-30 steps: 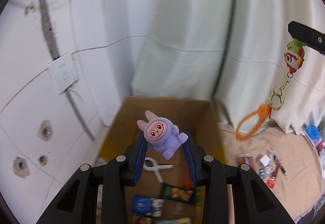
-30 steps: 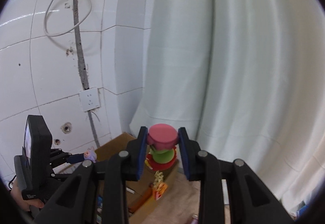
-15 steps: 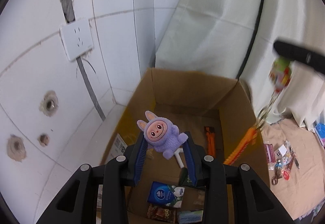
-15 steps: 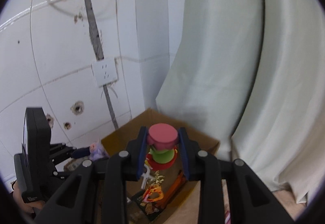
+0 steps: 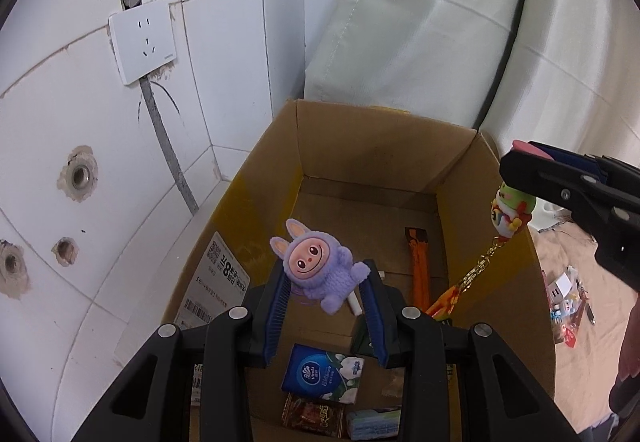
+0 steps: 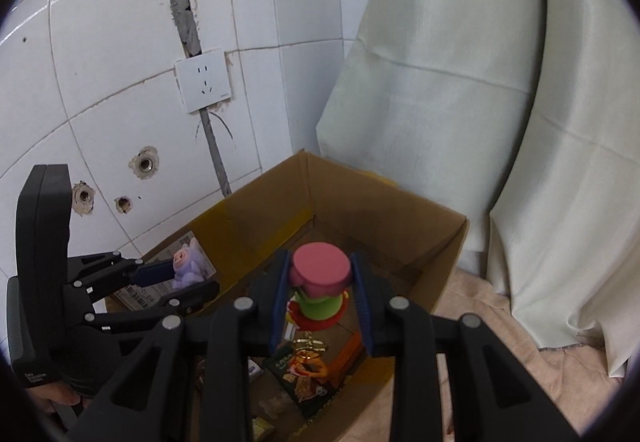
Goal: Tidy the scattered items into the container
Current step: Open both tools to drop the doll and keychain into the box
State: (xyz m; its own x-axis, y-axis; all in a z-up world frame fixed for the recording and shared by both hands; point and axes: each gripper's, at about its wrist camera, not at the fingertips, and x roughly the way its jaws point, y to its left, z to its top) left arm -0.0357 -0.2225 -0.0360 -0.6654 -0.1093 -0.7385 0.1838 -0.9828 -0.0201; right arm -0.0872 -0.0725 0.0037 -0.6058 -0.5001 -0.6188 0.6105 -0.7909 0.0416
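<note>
Cardboard makes up the biggest thing here: an open box (image 5: 372, 161) set in the corner where the white tiled wall (image 5: 224, 41) meets a pale curtain (image 5: 440, 21). Its floor already carries a blue tissue pack (image 5: 320, 374), an orange-handled item (image 5: 420, 274), a dark snack packet (image 6: 304, 382) and a few other wrappers. More small items (image 5: 568, 302) lie scattered on the beige cloth (image 5: 576, 362) to the right of the box, so the tidying looks only partly done.

Both hands appear to be at the drop-off step. The left tool (image 5: 326, 302) hangs above the box opening, tilted down into it, its blue-padded jaws clamped on a purple plush bunny (image 5: 316, 270). The right tool (image 6: 320, 302) is held beside it, just over the box's right wall, also angled downward, jaws closed on the pink-topped head of a green figure keychain (image 6: 320, 290); the gold chain and orange loop dangle below, down inside the box.

The next move, as I judge it, calls for parting each pair of jaws so the toys fall among the things below. The keychain sits close to the rim, so its tool may want to shift inward first, lest the strap catch on the cardboard edge.
</note>
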